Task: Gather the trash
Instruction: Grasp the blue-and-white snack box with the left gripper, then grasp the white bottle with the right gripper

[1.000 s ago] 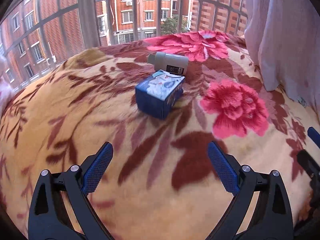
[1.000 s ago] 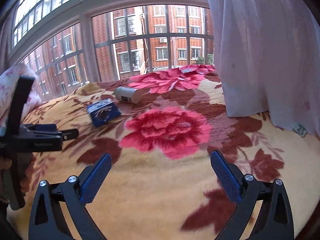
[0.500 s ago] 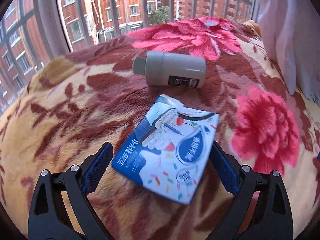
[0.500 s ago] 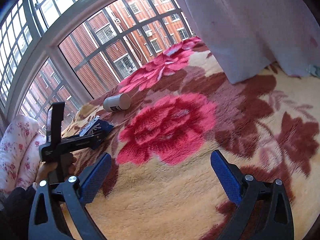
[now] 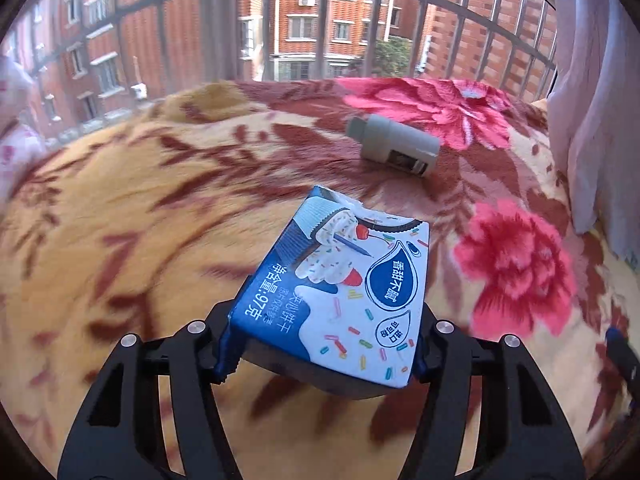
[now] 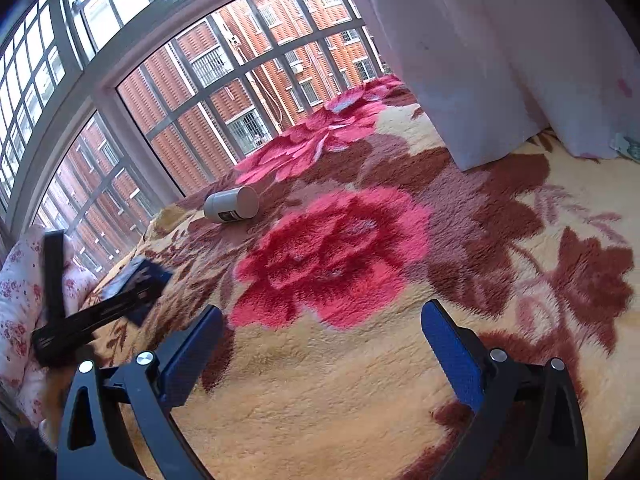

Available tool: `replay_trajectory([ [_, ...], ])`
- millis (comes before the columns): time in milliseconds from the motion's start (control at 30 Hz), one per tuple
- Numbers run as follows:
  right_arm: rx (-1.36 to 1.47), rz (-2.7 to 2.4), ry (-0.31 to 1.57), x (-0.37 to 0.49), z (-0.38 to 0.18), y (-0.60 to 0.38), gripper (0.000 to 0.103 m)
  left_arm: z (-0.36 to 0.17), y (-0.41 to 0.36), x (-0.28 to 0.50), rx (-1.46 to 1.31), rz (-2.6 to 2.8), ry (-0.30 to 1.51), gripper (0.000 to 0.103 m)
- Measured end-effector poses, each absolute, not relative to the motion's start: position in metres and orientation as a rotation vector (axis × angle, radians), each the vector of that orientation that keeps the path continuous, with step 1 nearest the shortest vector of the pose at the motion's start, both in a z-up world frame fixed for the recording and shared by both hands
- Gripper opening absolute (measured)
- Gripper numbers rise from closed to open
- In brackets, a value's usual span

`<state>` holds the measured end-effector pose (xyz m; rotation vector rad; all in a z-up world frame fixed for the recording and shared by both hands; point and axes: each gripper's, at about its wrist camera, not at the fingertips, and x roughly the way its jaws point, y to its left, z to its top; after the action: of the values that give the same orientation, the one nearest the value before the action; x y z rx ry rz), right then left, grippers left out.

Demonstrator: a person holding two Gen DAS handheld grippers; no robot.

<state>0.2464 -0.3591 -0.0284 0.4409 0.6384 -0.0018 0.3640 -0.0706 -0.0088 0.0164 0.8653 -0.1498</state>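
A blue and white snack box (image 5: 340,292) with a torn top sits clamped between the pads of my left gripper (image 5: 320,344), lifted off the floral blanket (image 5: 120,240). A grey plastic bottle (image 5: 394,150) lies on its side on the blanket beyond the box, to the right. In the right wrist view the bottle (image 6: 232,204) lies at the far left near the window, and the box (image 6: 138,284) shows dark blue in the left gripper. My right gripper (image 6: 322,354) is open and empty above the blanket.
A barred window (image 6: 200,80) runs along the far edge of the blanket. A pale curtain (image 6: 500,48) hangs at the right. A flowered pillow (image 6: 20,312) lies at the left. A small paper scrap (image 6: 626,146) lies by the curtain hem.
My left gripper closed on the snack box and raised it off the blanket, pulling back from the bottle. The right gripper stayed open and shifted only slightly.
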Motion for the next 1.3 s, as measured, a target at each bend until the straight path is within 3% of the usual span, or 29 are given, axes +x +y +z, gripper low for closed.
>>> replay_trajectory([
  [200, 0.285, 0.098, 0.636, 0.256, 0.003, -0.326, 0.098, -0.002, -0.028, 0.298, 0.063, -0.045, 0.82, 0.061],
  [367, 0.178, 0.223, 0.623, 0.297, 0.037, -0.297, 0.098, -0.057, -0.009, 0.309, 0.017, -0.015, 0.952, 0.061],
  [467, 0.074, 0.262, 0.632, 0.335, 0.046, -0.282, 0.098, -0.058, -0.002, 0.31, -0.024, -0.027, 0.948, 0.062],
  [867, -0.259, 0.312, 0.776, 0.511, -0.001, -0.225, 0.098, -0.066, -0.002, 0.309, -0.03, -0.031, 0.946, 0.063],
  [933, -0.342, 0.343, 0.816, 0.528, -0.017, -0.212, 0.091, -0.067, -0.002, 0.309, -0.033, -0.032, 0.946, 0.063],
  [1000, -0.409, 0.344, 0.839, 0.541, -0.031, -0.204, 0.073, -0.067, -0.004, 0.31, -0.024, -0.027, 0.945, 0.063],
  [1133, -0.408, 0.341, 0.882, 0.56, -0.048, -0.202, 0.065, -0.067, -0.004, 0.31, -0.023, -0.027, 0.945, 0.064],
  [1200, -0.371, 0.341, 0.881, 0.558, -0.048, -0.202, 0.053, -0.067, -0.005, 0.311, -0.022, -0.026, 0.945, 0.064],
  [1300, -0.328, 0.315, 0.888, 0.549, -0.048, -0.203, 0.051, -0.067, -0.004, 0.311, -0.024, -0.028, 0.944, 0.064],
])
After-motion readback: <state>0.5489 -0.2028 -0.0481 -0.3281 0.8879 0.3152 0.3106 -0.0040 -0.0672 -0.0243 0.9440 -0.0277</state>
